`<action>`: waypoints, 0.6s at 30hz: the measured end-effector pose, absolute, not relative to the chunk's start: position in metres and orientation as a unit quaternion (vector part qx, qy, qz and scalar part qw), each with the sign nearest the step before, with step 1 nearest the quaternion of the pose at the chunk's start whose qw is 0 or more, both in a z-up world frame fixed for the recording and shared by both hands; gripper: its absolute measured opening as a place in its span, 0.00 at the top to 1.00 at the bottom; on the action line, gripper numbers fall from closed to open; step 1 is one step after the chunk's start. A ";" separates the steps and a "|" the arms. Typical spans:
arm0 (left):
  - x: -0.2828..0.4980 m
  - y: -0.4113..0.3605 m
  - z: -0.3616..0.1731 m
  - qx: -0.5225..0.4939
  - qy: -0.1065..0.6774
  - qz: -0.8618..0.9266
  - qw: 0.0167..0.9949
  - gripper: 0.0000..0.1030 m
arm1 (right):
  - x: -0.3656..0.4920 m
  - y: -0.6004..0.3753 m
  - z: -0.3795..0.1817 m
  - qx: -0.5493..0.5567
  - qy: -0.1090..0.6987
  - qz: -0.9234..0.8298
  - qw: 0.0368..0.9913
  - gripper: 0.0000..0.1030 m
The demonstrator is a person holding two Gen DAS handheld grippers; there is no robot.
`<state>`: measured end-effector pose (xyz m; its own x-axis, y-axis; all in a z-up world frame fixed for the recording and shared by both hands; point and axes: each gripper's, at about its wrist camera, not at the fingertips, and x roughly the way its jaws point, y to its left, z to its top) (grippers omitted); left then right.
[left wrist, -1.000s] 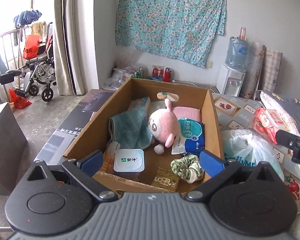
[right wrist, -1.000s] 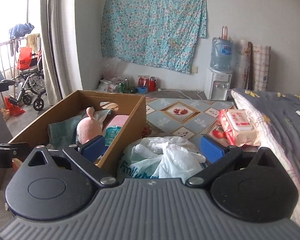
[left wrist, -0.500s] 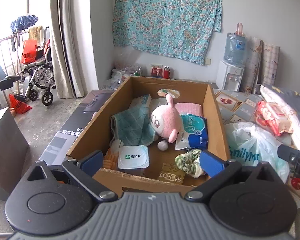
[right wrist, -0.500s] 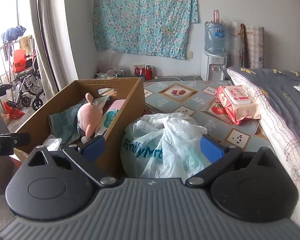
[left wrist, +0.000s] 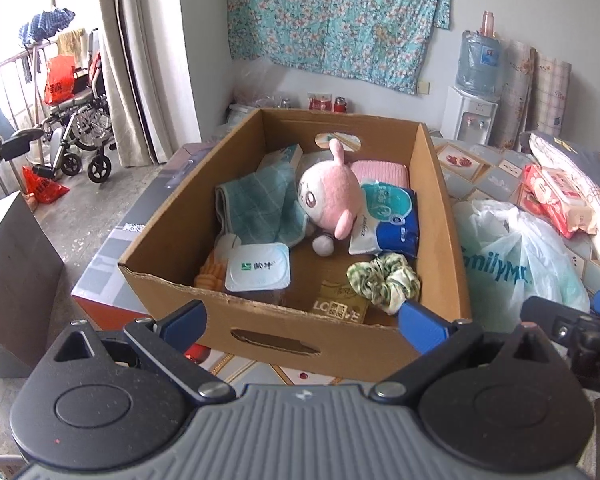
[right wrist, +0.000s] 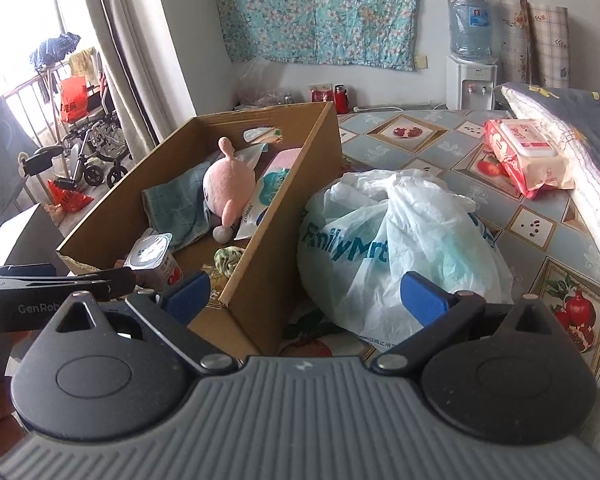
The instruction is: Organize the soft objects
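pink plush (left wrist: pixel 332 198) lying on its side mid cardboard box (left wrist: pixel 284 336), teal towel (left wrist: pixel 260 208) crumpled to its left, green scrunchie (left wrist: pixel 384 282) near front right corner, pink folded cloth (left wrist: pixel 380 170) at the back

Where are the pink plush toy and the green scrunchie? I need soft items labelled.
pink plush toy (left wrist: pixel 332 196), left wrist view, on its face.
green scrunchie (left wrist: pixel 384 280), left wrist view, on its ruffled fabric.

Matt cardboard box (left wrist: pixel 440 216), fuzzy cloth plush (left wrist: pixel 332 196), crinkled glossy plastic bag (right wrist: pixel 400 240).
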<state>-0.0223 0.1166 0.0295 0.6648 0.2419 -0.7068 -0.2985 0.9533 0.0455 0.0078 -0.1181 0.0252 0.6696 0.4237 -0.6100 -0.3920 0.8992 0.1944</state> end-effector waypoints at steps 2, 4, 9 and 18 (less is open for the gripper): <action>-0.022 0.115 0.026 -0.034 0.390 0.144 0.909 0.00 | 0.008 -0.115 0.024 0.019 0.342 0.222 0.913 0.01; -0.021 0.114 0.024 -0.033 0.396 0.141 0.907 0.00 | 0.009 -0.114 0.022 0.014 0.341 0.216 0.915 0.01; -0.022 0.114 0.020 -0.035 0.401 0.137 0.905 0.00 | 0.010 -0.110 0.019 0.000 0.347 0.215 0.913 0.01; -0.022 0.115 0.022 -0.037 0.398 0.139 0.906 0.00 | 0.010 -0.104 0.015 -0.019 0.348 0.213 0.913 0.01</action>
